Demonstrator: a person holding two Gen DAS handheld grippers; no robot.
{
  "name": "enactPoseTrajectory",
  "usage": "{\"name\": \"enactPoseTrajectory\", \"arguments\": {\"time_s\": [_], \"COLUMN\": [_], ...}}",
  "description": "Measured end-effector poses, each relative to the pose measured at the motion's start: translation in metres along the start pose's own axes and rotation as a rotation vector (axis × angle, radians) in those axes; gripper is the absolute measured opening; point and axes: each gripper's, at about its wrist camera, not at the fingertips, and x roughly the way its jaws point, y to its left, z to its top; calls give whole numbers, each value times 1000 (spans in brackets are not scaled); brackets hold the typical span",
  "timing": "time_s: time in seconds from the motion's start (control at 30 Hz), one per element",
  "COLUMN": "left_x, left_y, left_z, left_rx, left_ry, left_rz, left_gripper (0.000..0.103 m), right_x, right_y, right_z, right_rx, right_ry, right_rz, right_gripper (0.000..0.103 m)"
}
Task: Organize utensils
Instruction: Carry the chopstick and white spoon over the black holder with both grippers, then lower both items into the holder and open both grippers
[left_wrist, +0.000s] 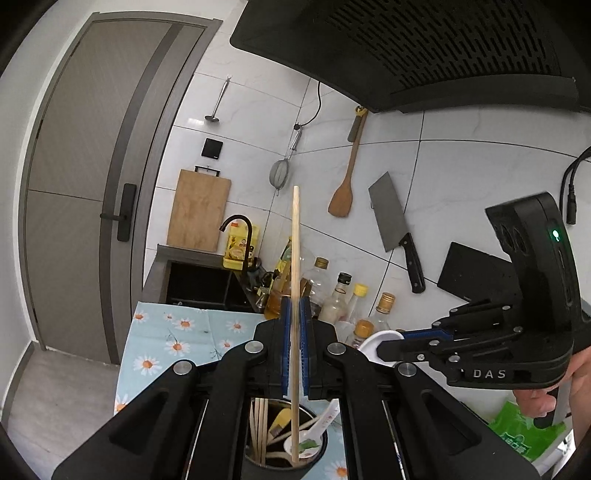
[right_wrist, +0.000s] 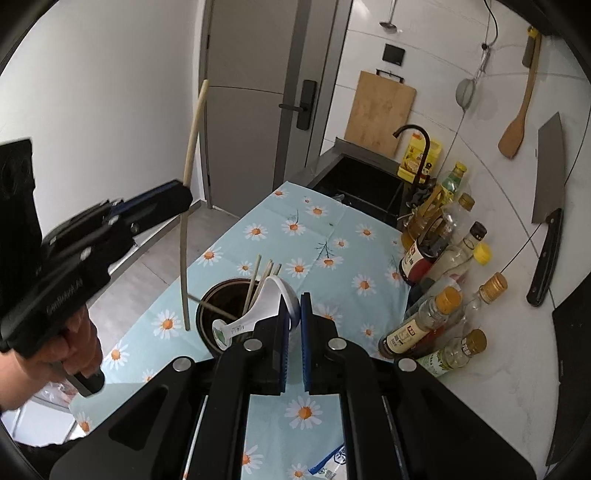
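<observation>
Wooden, pale and upright, a single chopstick (left_wrist: 295, 266) is clamped between the blue pads of the left hand-held gripper (left_wrist: 294, 350), its lower end hanging over the dark utensil holder (left_wrist: 314, 443) at 6 o'clock. At 3 o'clock the right hand-held gripper (left_wrist: 391, 341), marked "DAS", reaches in nearly level and pinches a white spoon (left_wrist: 376, 341); fingers (left_wrist: 535, 402) curl round its grip.

From the right wrist, the white spoon (right_wrist: 258, 314) sits clamped in the right hand-held gripper (right_wrist: 293, 332), over the utensil holder (right_wrist: 207, 299) on the daisy-print counter (right_wrist: 332, 258). At 9 o'clock a hand (right_wrist: 74, 350) tilts the left hand-held gripper (right_wrist: 181, 199) upward, the chopstick (right_wrist: 188, 206) crossing it. Bottle labels at 3 o'clock are too small to read.
</observation>
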Motion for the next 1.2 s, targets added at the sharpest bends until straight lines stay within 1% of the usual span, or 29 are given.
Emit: {"name": "enactPoseTrajectory", "arguments": {"time_s": [0.07, 0.23, 0.43, 0.53, 0.73, 0.83, 0.87, 0.9, 0.93, 0.97, 1.0, 1.2], "left_x": [4, 16, 33, 38, 42, 45, 46, 47, 48, 49, 49, 44], "left_y": [0, 3, 7, 13, 26, 28, 28, 28, 27, 27, 27, 25], "left_z": [-3, -13, -28, -35, -49, -54, -55, -56, -57, -59, -60, -62], "left_rx": [20, 38, 58, 45, 10, 3, -1, -1, -1, -6, -14, -9], "left_ry": [-14, -15, 25, 51, 77, 87, 91, 99, 105, 117, 125, 141], "left_rz": [11, 6, 23, 21, 29, 30, 25, 22, 27, 24, 15, 21], "left_gripper": [3, 3, 4, 4, 4, 4, 4, 4, 4, 4, 4, 4], "right_x": [10, 29, 45, 52, 68, 72, 72, 72, 71, 70, 69, 55], "right_y": [-1, 0, 3, 6, 9, 9, 9, 9, 9, 9, 8, 0], "right_z": [4, 6, 5, 4, 3, 4, 5, 5, 4, 4, 4, 2], "right_rx": [8, 10, 11, 3, -2, 8, 14, 19, 25, 28, 33, 87], "right_ry": [18, 59, 92, 92, 113, 118, 118, 115, 111, 109, 105, 74], "right_rz": [-2, 1, 7, 15, 24, 44, 57, 61, 57, 56, 66, 73], "right_gripper": [7, 7, 7, 7, 7, 7, 11, 18, 23, 25, 25, 25]}}
